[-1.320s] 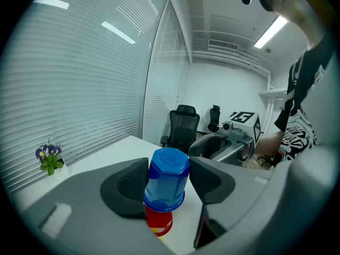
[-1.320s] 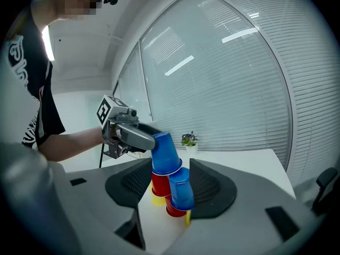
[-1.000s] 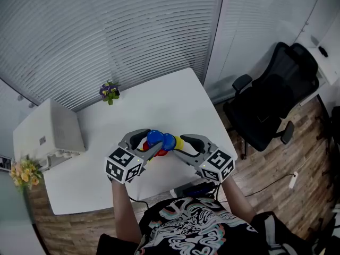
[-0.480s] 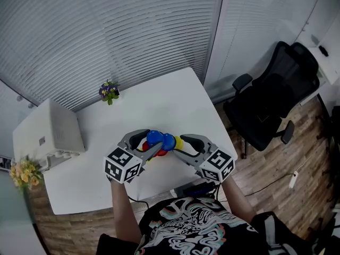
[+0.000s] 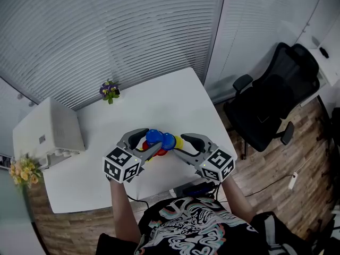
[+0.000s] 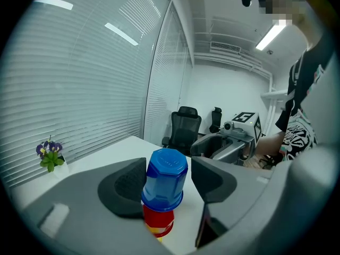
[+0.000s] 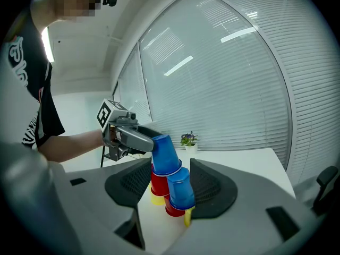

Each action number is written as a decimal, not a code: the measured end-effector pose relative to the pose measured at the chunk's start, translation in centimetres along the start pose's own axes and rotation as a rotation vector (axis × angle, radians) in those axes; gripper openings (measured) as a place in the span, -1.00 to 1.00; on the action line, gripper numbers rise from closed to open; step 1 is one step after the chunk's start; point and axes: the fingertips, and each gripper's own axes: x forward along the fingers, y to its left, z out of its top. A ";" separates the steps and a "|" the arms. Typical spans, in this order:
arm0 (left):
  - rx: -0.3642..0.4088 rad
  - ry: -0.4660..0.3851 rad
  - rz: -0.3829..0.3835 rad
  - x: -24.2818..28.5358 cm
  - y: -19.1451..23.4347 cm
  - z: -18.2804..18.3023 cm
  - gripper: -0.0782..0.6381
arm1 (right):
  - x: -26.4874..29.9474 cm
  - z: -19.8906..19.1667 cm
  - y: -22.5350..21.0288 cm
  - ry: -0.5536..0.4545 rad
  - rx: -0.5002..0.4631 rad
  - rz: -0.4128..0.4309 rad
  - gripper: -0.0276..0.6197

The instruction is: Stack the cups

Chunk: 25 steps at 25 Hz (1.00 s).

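Two upturned cup stacks (image 5: 162, 141), each blue over red over yellow, stand side by side on the near part of the white table (image 5: 159, 102). The left gripper (image 6: 167, 163), its jaws just eased wider, straddles the left blue cup (image 6: 166, 177) without clamping it. The right gripper (image 7: 170, 166) sits open around the right blue cup (image 7: 180, 190); joining the stacks seems left.

Head view high above white table (image 5: 159, 102), looking steeply down, each gripper view close, facing the other across the shared stacked cups (image 5: 155, 137)
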 end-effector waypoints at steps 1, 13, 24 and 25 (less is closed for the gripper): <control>0.001 -0.001 -0.001 0.0 -0.1 0.0 -0.04 | 0.0 0.0 0.0 0.000 0.000 0.000 -0.21; -0.062 -0.230 0.169 -4.4 1.6 1.6 0.07 | -0.5 0.9 0.6 -0.042 -0.024 -0.028 -0.22; -0.132 -0.486 0.312 -9.1 0.2 0.6 -0.29 | -2.9 2.8 -0.2 -0.198 0.021 -0.188 -0.91; -0.117 -0.480 0.329 -9.1 -0.1 0.3 -0.32 | -2.9 2.8 -0.2 -0.200 0.028 -0.198 -0.91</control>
